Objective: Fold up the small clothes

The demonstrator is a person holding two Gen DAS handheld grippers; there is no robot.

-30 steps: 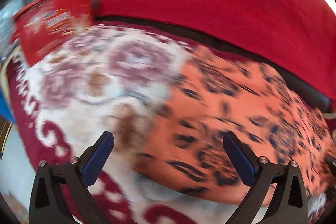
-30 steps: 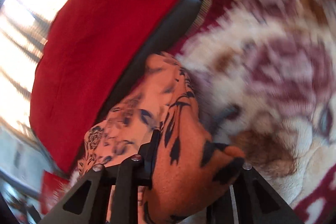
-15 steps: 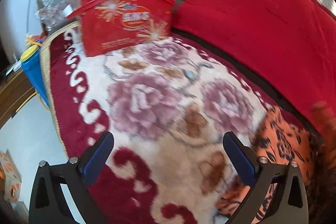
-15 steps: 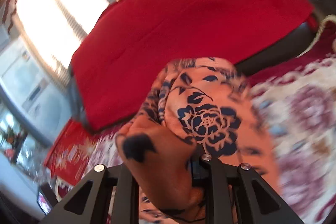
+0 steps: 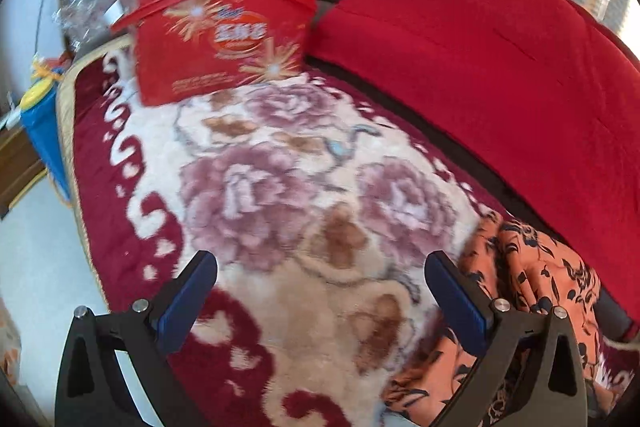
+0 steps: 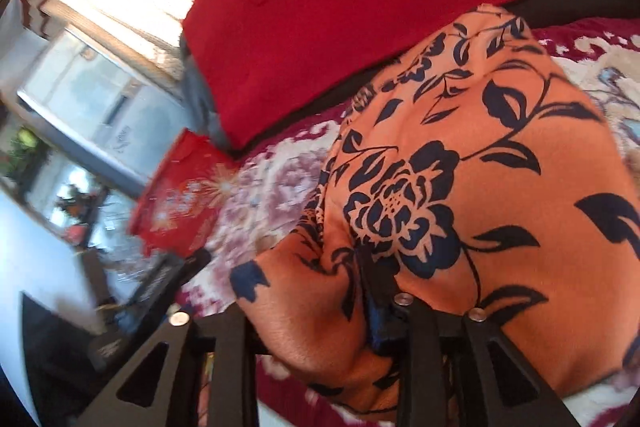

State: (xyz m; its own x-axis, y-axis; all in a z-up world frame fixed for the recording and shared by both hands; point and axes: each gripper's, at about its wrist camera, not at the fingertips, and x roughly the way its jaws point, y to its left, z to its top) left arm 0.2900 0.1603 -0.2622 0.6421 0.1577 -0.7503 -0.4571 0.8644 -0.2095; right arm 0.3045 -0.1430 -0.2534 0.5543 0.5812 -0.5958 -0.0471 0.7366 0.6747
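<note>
Right wrist view: orange floral garment (image 6: 460,187) fills the centre and right of the frame, bunched over the right gripper (image 6: 320,311). Half a second ago the fingers sat close together with cloth pinched between them; now they stand visibly further apart, jaws opening. Cloth is between them and draped over the right finger, but whether the pads press on it I cannot tell.

Left wrist view: left gripper (image 5: 320,291) is spread wide and empty, blue pads (image 5: 188,303) over bare floral blanket (image 5: 280,195). A second ago the garment covered most of this view; now only its edge shows, lower right of the frame, lying on the blanket just below the red cushion (image 5: 480,67). Red printed tub (image 5: 224,35) stands upper left, well apart from the garment.

Reading: the carry looks finished and the garment is being let down near the cushion. Judged stage: a fold laid over or the piece set aside. The heap looks lumpy, so flattening may be needed next.
</note>
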